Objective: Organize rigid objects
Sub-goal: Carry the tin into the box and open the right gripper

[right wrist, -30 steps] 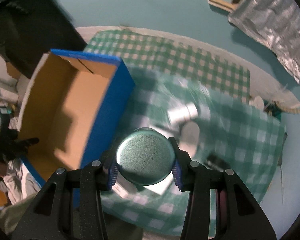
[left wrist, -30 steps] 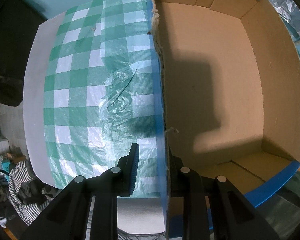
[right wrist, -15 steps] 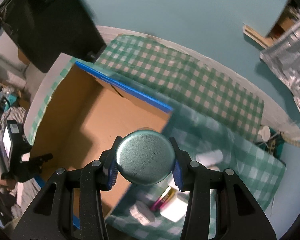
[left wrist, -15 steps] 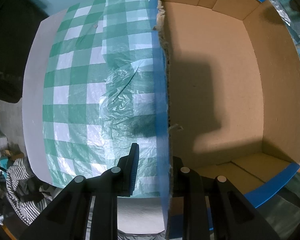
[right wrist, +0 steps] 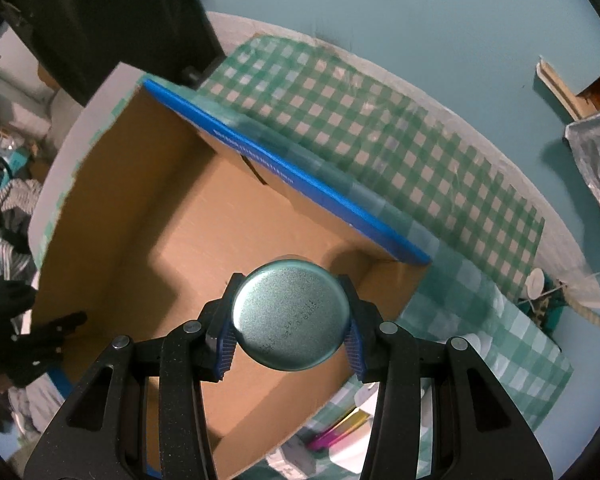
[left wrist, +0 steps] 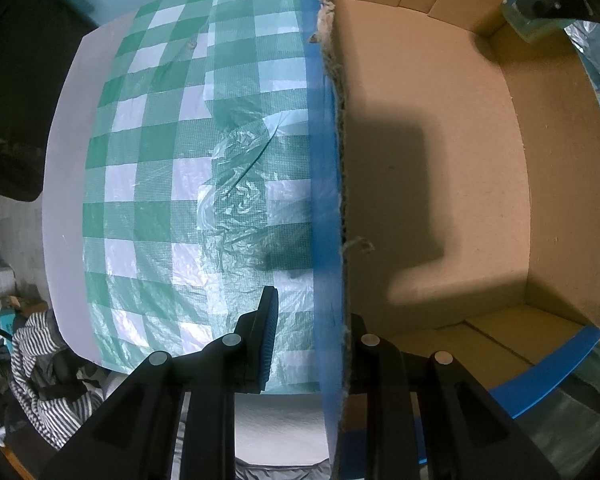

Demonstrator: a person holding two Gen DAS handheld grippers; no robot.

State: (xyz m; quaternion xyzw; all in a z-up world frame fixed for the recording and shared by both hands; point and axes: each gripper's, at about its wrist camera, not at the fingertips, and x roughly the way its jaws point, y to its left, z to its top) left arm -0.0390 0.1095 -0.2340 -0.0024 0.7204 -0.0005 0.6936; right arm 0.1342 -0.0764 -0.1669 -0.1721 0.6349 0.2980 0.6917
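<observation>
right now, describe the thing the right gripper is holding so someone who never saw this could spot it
Find the open cardboard box with blue outer walls, on the green checked tablecloth. Over its bare floor, the right gripper clamps a round metal tin, its flat circular face toward the camera. It is the only shiny silver disc; the loose items beside the box are white and pink.

Matte black right tongs (right wrist: 290, 326), silver round screws, ribbed blue pads (right wrist: 225, 350), speckled arms

The open brown cardboard box with blue outer walls (right wrist: 204, 216) stands on the green-and-white checked plastic tablecloth (right wrist: 380, 128), with the round metal tin (right wrist: 290, 316) above its inside.
</observation>
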